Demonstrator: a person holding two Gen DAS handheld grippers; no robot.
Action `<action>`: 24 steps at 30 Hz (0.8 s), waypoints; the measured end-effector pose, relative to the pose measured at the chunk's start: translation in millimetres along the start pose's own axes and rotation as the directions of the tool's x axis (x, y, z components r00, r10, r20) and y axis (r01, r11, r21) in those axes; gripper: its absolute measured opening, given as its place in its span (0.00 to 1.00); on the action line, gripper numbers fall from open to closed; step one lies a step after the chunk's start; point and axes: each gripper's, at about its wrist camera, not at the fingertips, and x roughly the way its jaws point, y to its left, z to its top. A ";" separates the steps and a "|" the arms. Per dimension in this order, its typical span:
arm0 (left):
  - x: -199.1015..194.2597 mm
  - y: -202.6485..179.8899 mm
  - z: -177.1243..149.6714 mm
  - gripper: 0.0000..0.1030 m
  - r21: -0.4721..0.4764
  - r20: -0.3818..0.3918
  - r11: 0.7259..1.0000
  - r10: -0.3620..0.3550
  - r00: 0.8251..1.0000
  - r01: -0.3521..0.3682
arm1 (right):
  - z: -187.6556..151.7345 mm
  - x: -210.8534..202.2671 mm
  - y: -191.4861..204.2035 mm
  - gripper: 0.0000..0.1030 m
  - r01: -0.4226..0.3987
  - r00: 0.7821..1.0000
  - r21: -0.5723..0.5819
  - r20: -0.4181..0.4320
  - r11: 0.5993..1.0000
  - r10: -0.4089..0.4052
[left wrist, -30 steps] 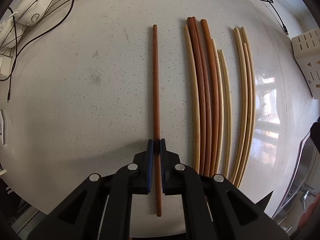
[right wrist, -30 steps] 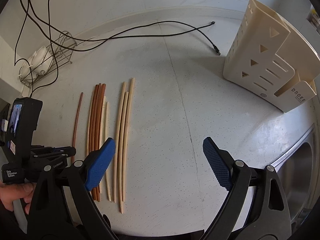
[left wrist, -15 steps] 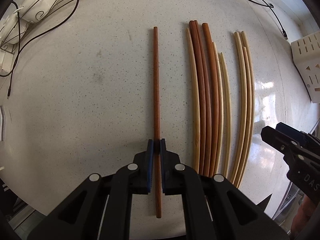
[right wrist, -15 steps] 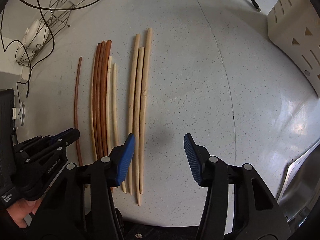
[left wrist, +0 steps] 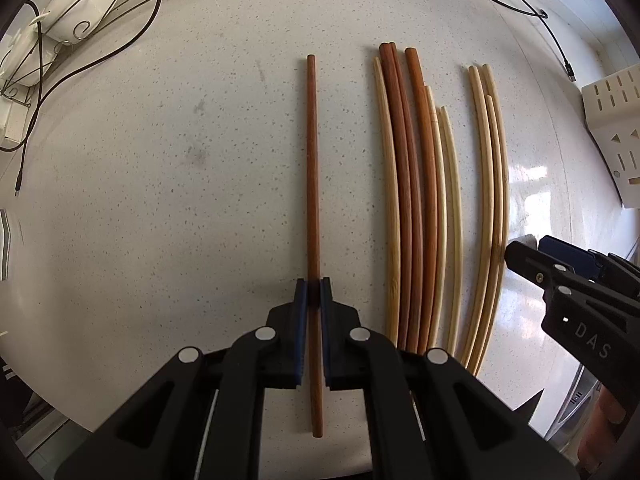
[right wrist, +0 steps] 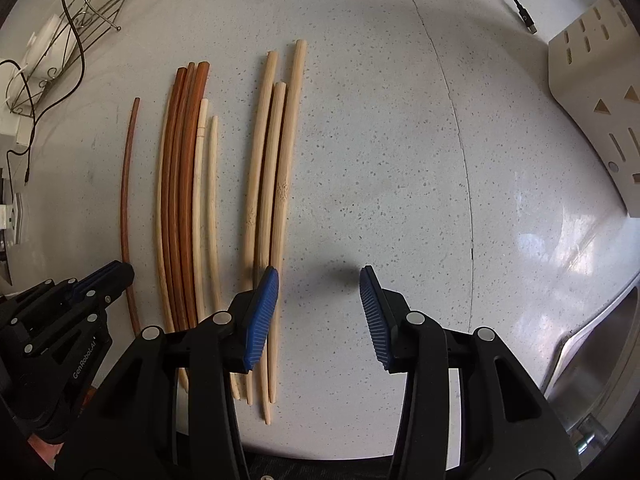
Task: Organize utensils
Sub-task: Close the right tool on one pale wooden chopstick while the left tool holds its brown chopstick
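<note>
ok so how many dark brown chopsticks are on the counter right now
4. One lies alone, clamped in the left tool. Three more lie side by side in the middle bundle, among pale ones. None looks hidden.

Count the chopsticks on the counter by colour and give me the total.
reddish-brown chopsticks: 4
pale chopsticks: 6
Total: 10
</note>
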 end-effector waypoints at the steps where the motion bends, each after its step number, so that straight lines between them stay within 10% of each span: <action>1: 0.0 0.2 -0.3 0.06 0.000 0.001 1.000 0.000 1.000 0.000 | 0.5 0.1 2.0 0.39 0.009 1.000 0.000 -0.002 1.000 -0.009; 24: 0.4 4.8 -3.8 0.06 -0.017 0.007 1.000 -0.009 1.000 0.009 | 28.8 3.0 50.4 0.36 0.075 0.994 -0.011 -0.073 0.997 -0.076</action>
